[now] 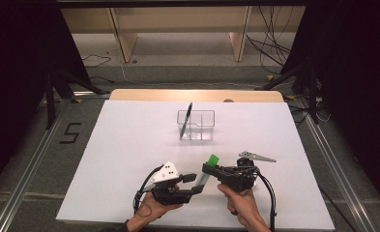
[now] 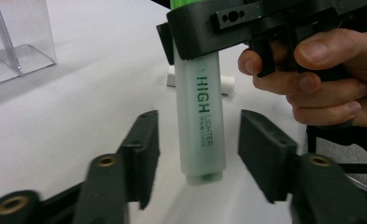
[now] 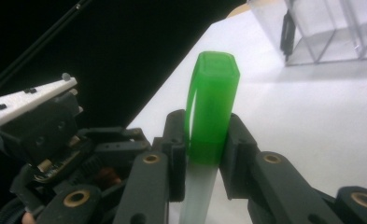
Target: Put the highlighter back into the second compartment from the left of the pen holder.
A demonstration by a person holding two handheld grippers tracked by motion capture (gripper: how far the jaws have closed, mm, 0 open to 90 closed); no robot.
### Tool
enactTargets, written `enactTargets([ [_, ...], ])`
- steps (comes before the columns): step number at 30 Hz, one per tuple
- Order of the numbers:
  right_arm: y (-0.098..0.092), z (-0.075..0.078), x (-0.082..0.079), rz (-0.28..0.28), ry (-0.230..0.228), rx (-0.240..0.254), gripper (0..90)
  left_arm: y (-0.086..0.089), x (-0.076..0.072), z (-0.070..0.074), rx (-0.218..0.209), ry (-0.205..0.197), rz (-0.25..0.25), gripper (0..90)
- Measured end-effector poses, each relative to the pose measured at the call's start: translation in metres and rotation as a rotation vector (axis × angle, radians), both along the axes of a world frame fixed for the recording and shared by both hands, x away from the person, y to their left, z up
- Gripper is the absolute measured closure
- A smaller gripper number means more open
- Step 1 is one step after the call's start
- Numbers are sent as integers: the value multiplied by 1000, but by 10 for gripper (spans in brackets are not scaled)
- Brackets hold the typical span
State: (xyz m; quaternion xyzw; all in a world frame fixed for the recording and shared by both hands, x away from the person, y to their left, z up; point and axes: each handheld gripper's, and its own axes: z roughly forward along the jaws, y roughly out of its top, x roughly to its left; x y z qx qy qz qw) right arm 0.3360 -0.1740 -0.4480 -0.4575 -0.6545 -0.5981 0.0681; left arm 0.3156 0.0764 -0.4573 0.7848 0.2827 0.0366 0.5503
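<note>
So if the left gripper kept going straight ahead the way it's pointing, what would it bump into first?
Most likely the highlighter: its pale body hangs between the left gripper's open jaws, held near its green cap by the right gripper. Depth is hard to judge, so the jaws might slide past either side instead.

A white sheet (image 1: 129,159) is covering most of a light wooden table (image 1: 197,94), whose far edge is showing bare beyond it. Grey floor (image 1: 187,72) is stretching behind the table toward pale wooden furniture legs (image 1: 124,41). Loose black cables (image 1: 270,46) are lying on the floor at the far right. Dark curtains (image 1: 18,58) are closing off both sides, with black stand legs (image 1: 57,89) standing before them. Metal rails (image 1: 28,169) are running along the floor on either side; a black "5" (image 1: 70,132) is marking the floor at left. Light is falling evenly from above.
</note>
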Motion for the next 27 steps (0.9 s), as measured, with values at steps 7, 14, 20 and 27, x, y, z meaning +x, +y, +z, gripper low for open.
enactTargets([
  [7, -8, 6, 1, -27, -43, -25, 752, 8, 5, 2, -28, 36, -10, 245],
  [14, -13, 9, 2, -43, -55, -37, 753, 22, 10, 1, -21, 21, 33, 219],
  [20, -17, 13, 4, -52, -70, -49, 753, 34, 14, 1, -20, 10, 74, 188],
  [27, -23, 16, 9, -72, -88, -61, 752, 44, 15, 1, 70, -71, 121, 184],
])
